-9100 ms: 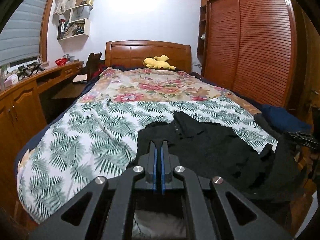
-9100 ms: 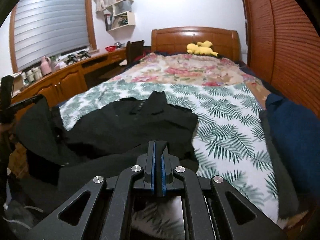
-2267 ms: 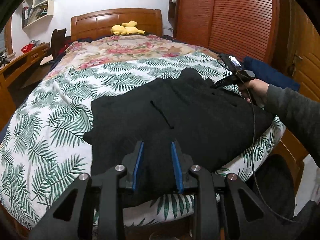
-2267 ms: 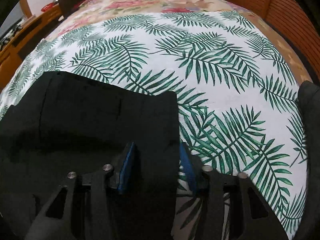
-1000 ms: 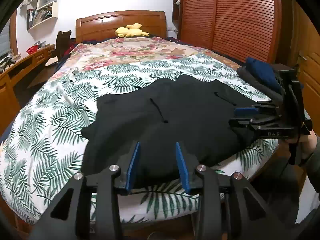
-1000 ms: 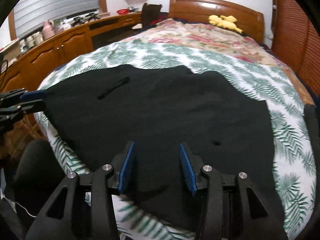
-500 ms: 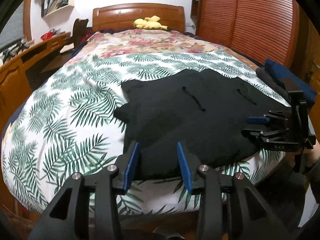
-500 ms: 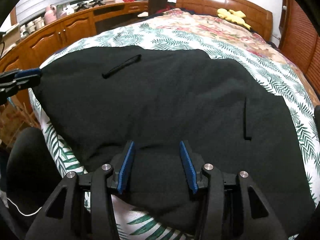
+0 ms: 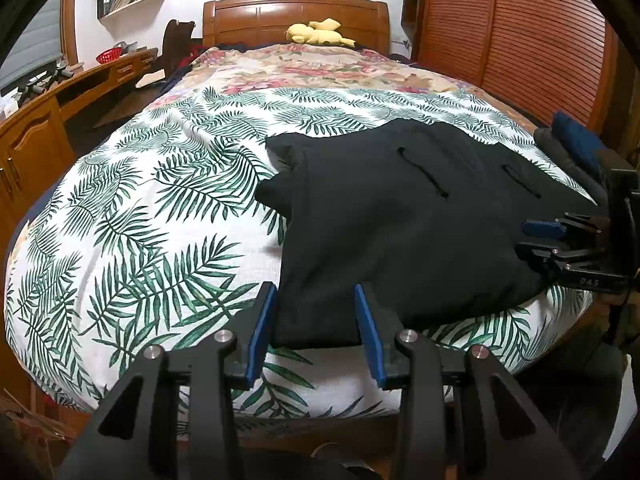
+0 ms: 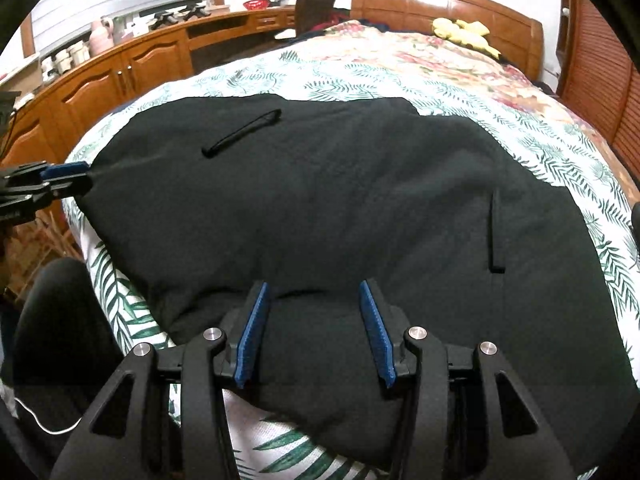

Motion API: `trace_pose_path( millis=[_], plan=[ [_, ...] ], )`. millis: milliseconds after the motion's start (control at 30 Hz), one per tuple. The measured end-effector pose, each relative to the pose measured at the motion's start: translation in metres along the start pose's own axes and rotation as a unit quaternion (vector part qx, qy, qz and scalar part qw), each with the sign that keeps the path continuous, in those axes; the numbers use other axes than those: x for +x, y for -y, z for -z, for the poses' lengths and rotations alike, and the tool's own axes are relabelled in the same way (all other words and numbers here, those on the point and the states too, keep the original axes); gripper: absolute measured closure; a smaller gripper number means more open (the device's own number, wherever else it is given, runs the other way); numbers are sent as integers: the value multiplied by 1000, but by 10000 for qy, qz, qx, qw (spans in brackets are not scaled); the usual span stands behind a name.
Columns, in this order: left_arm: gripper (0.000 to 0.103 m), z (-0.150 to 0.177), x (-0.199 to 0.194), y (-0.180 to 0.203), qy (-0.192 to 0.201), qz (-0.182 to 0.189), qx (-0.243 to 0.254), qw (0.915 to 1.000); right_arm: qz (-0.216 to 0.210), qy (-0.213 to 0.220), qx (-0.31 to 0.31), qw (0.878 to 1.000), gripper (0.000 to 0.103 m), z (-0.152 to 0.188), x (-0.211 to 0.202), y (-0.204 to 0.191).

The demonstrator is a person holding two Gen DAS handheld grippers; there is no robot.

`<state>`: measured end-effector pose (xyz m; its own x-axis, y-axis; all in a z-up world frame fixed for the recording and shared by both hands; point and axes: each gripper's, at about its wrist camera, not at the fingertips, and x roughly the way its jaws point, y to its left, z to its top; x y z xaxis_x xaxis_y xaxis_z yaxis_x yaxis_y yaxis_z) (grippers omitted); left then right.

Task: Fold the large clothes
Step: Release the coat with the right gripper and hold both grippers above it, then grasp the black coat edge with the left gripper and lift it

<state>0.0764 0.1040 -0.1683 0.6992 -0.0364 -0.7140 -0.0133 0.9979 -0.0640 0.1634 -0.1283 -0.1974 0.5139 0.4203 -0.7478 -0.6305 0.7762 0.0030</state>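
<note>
A black garment [image 9: 400, 224] lies spread flat near the foot of a bed [image 9: 152, 216], on a white cover printed with green palm leaves; farther up, the bedding turns to a floral pattern, and a yellow plush toy [image 9: 318, 34] rests against the wooden headboard [image 9: 296, 16]. Two thin black drawstrings lie on top of the garment. The left gripper [image 9: 315, 328] hovers at the garment's near left corner, its blue-padded jaws apart with the corner of the dark cloth between them; the pads do not press on it. In the right wrist view, the right gripper [image 10: 314, 332] is over the near edge of the same garment [image 10: 340, 200], its jaws likewise apart and straddling the fabric without closing on it. Each gripper also appears at the edge of the other's view, at opposite sides of the garment. A wooden desk [image 10: 120, 68] with cupboard doors runs along the left side of the room beneath a window blind, and a slatted wooden wardrobe [image 9: 516, 36] stands on the right. Folded dark and blue clothing [image 9: 572, 148] sits at the bed's right edge.
</note>
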Motion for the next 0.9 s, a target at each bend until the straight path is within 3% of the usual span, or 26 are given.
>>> trace_pose_path(
  millis=[200, 267, 333, 400, 700, 900],
  plan=[
    [65, 1, 3, -5, 24, 123, -199, 9997, -12, 25, 5, 10000, 56, 0, -1, 0],
    [74, -1, 0, -3, 67, 225, -199, 9995, -14, 32, 15, 10000, 56, 0, -1, 0],
    [95, -6, -6, 3, 171, 156, -96, 9997, -17, 53, 32, 10000, 56, 0, -1, 0],
    [99, -12, -11, 7, 255, 182, -46, 9995, -23, 89, 47, 9999, 56, 1, -2, 0],
    [102, -54, -43, 41, 812, 193, 221, 9963, -84, 211, 213, 9995, 55, 7, -30, 9],
    [103, -90, -59, 92, 1103, 556, 618, 9904, 76, 424, 400, 9983, 55, 22, -65, 32]
  ],
)
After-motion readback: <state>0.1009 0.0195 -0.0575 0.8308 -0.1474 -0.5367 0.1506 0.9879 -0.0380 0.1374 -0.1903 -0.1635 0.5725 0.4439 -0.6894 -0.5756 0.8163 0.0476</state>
